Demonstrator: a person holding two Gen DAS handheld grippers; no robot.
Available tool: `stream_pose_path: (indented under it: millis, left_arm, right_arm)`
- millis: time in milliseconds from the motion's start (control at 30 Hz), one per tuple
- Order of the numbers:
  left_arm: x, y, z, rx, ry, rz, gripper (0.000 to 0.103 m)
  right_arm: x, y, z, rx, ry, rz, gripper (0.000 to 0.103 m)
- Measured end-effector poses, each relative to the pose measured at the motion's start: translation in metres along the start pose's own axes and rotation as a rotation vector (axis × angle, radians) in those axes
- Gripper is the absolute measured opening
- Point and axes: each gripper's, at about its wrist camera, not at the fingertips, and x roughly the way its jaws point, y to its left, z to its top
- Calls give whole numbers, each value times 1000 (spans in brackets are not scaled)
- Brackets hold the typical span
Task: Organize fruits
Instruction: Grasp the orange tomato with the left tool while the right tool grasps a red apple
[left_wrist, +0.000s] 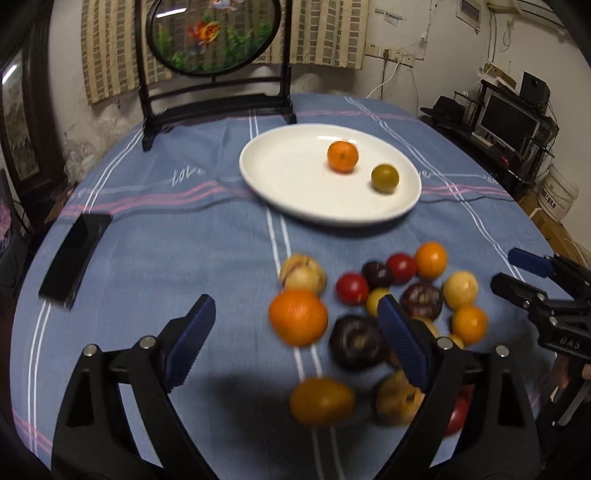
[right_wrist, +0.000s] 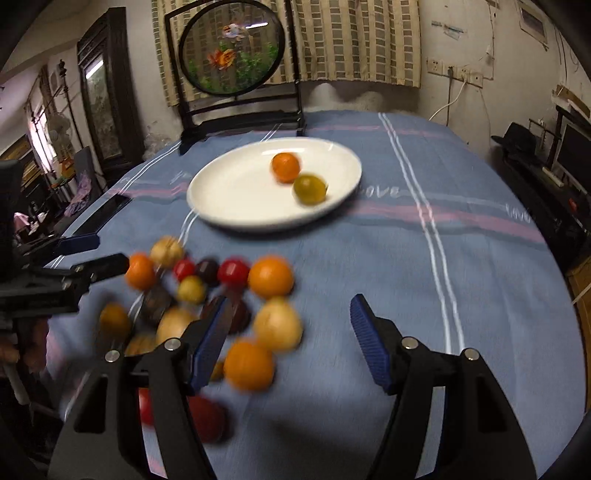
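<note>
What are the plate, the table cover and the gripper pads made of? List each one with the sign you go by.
White plate: probably glazed ceramic, smooth and glossy with a soft highlight; melamine is possible.
Table cover: woven cloth, matte, blue with printed stripes, lying in soft folds.
Left gripper pads: blue, ribbed, likely rubber or soft plastic, on black rigid plastic arms.

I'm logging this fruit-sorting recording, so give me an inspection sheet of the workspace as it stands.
Surface: round table under a blue striped cloth.
Job's things: white plate holds an orange fruit and a green fruit; loose pile of fruit on the cloth in front of the plate.
Clutter: black phone near the table's left edge; framed round goldfish screen behind the plate.
Grippers: left gripper open, holding nothing; right gripper open, holding nothing.
Cables: white cable from the wall sockets.
Surroundings: curtain, monitor on a shelf at right.
</note>
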Motion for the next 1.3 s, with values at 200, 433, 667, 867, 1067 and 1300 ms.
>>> stream_pose_path:
  millis: [200, 433, 667, 867, 1067, 1300]
  left_arm:
    - [-11, 7, -38, -28, 42, -8, 91]
    - [-15, 12, -55, -52, 70, -2, 91]
    - [-15, 6, -58, -26, 80, -18, 91]
    - [-4, 4, -60, -18, 111, -20, 91]
    - [9, 6, -61, -25, 146, -13, 91]
    - [18, 3, -58, -25, 162, -1, 91]
  right_arm:
    - [-17, 8, -41, -16, 51, 56, 67]
    - [-29, 31, -60, -89, 54, 93, 67]
    - [-11, 49, -66, -196, 92, 30, 67]
    - [8, 61, -61, -231, 122, -26, 67]
    - [14, 59, -59, -187, 120, 40, 47]
    - [9, 51, -61, -135, 108, 92, 42]
